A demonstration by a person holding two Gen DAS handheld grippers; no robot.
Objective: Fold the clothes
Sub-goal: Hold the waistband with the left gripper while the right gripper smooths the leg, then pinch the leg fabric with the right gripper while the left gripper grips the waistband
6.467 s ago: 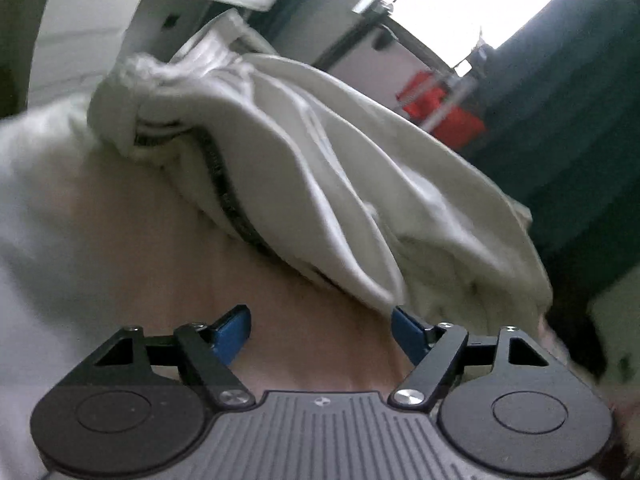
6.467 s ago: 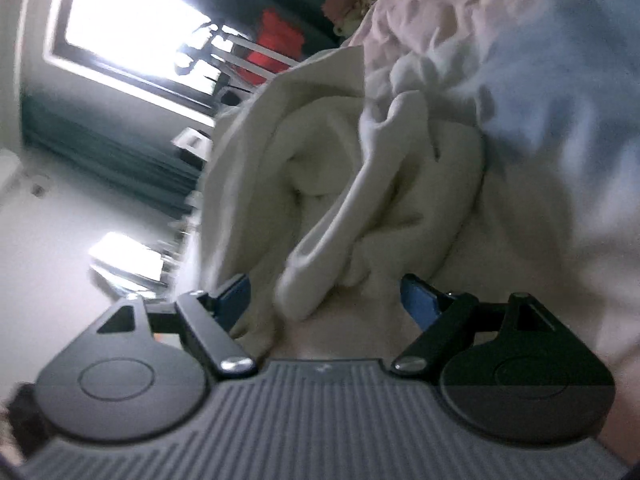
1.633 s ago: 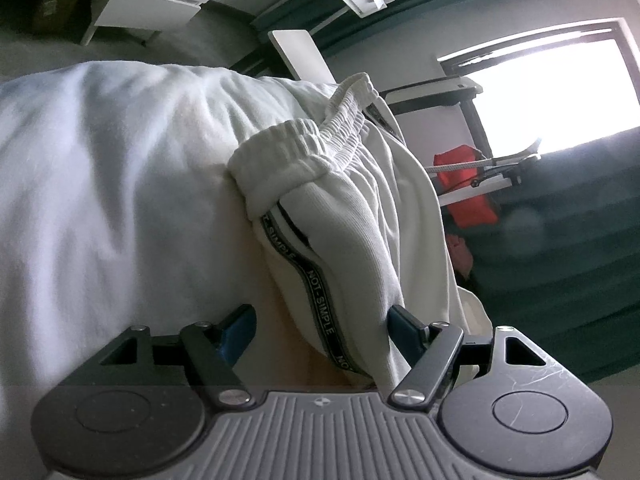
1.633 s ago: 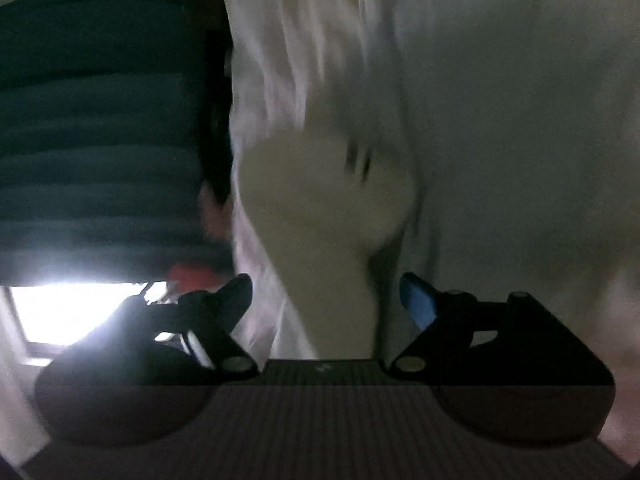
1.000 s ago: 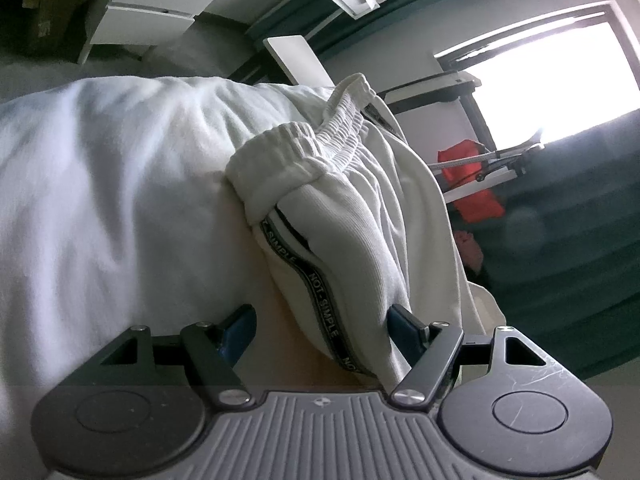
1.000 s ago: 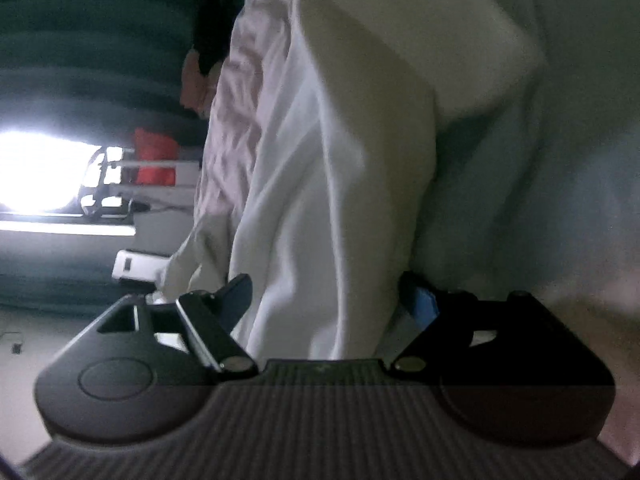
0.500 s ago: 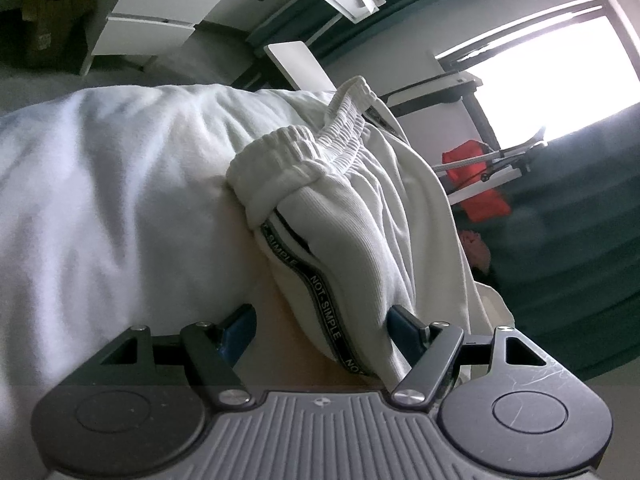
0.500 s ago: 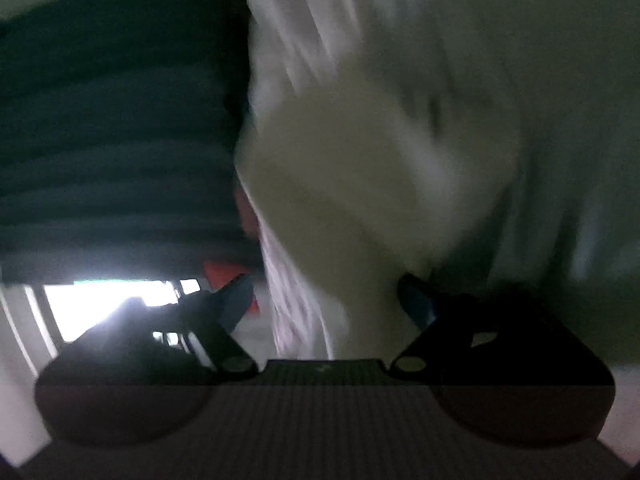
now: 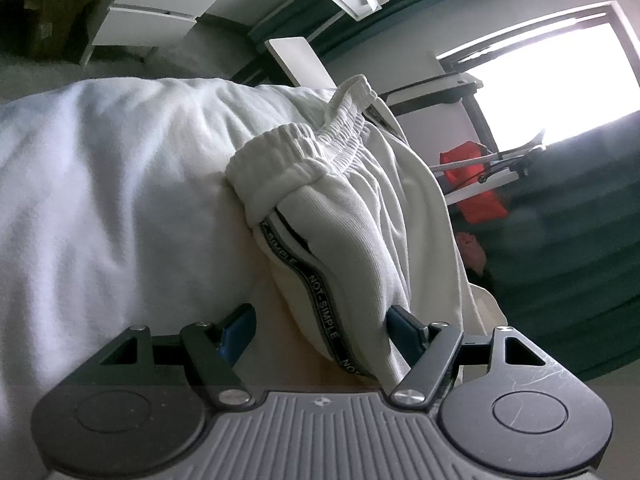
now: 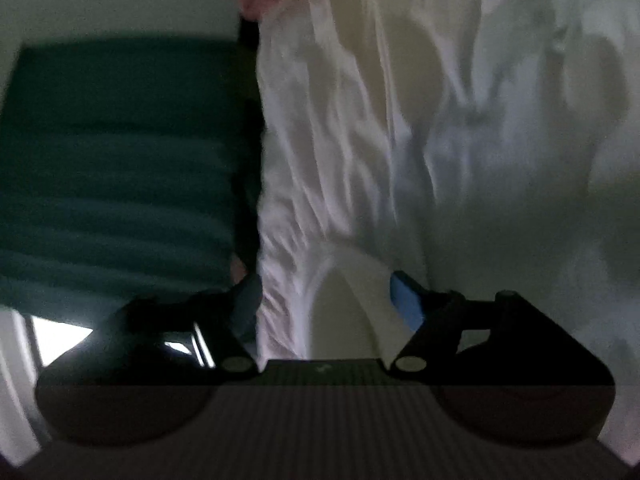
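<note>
1. The left gripper (image 9: 322, 328) points slightly downward over a bed, its blue-padded jaws standing wide; a fold of cream sweatpants (image 9: 352, 216) lies between them, brushing the right-hand pad, with a gap on the other side, so nothing is clamped.
2. The right gripper (image 10: 326, 300), in a dim and blurred view, has its jaws closing with a rounded lobe of cream cloth (image 10: 344, 300) between them, the pads not seen pressing on it.
3. The sweatpants lie bunched on the white bedding (image 9: 120, 184), a dark side stripe (image 9: 316, 284) lettered "NOT-SIMPLE" running toward the left gripper.
4. The gathered elastic waistband (image 9: 316, 144) sits at the far end of the heap.
5. Beyond stand white drawers (image 9: 160, 12), a red object (image 9: 476, 184), teal curtains (image 9: 580, 216) and a bright window (image 9: 560, 76).
</note>
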